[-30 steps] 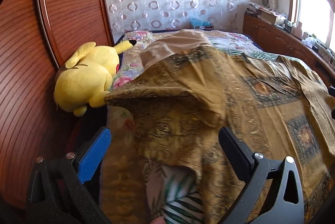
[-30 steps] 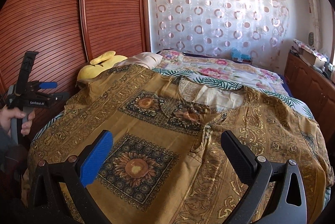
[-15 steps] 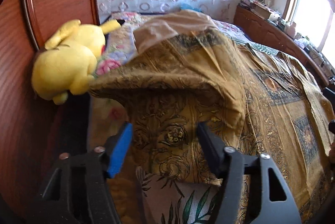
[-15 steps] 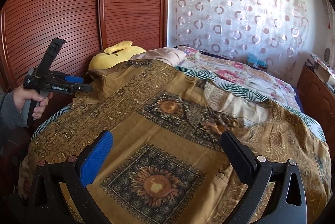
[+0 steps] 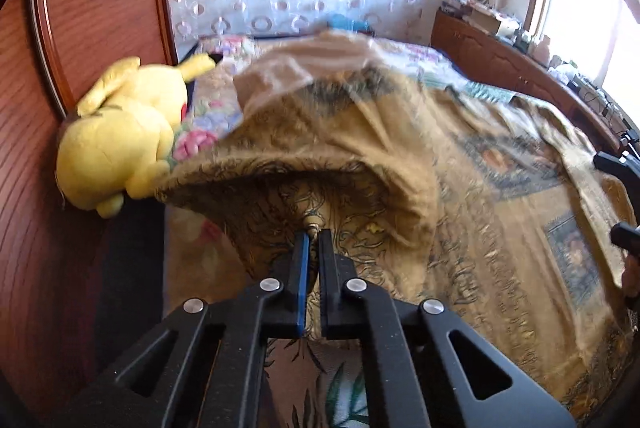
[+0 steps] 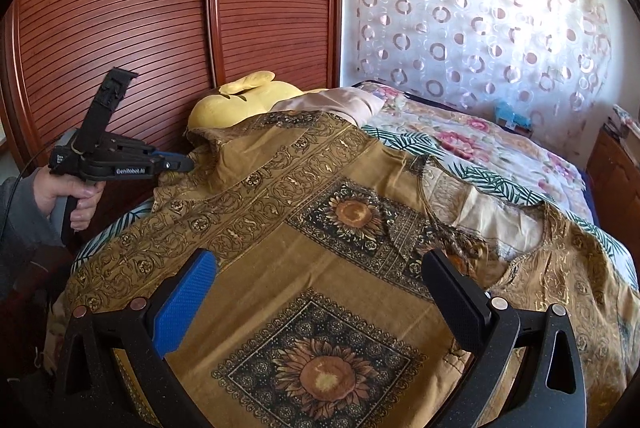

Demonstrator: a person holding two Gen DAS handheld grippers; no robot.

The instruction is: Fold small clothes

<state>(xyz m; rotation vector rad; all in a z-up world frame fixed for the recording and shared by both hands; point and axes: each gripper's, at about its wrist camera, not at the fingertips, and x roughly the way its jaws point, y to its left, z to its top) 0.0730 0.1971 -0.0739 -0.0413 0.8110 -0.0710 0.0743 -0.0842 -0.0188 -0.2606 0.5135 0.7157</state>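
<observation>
Beside the yellow plush toy (image 5: 120, 136), at the bed's wardrobe side, the left gripper (image 5: 313, 242) has gone from wide open to clamped on the sleeve edge of the golden patterned garment (image 6: 320, 248) — a pinch of cloth sits between its jaws. The garment lies spread flat over the bed (image 6: 500, 152), away from the toy. The right gripper (image 6: 320, 292) hovers over the garment's middle, jaws wide, holding nothing — the sleeve fold looks ready to start.

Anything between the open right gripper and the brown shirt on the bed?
Nothing visible. The right gripper hangs open just over the flat shirt; only bare patterned fabric lies below.
</observation>
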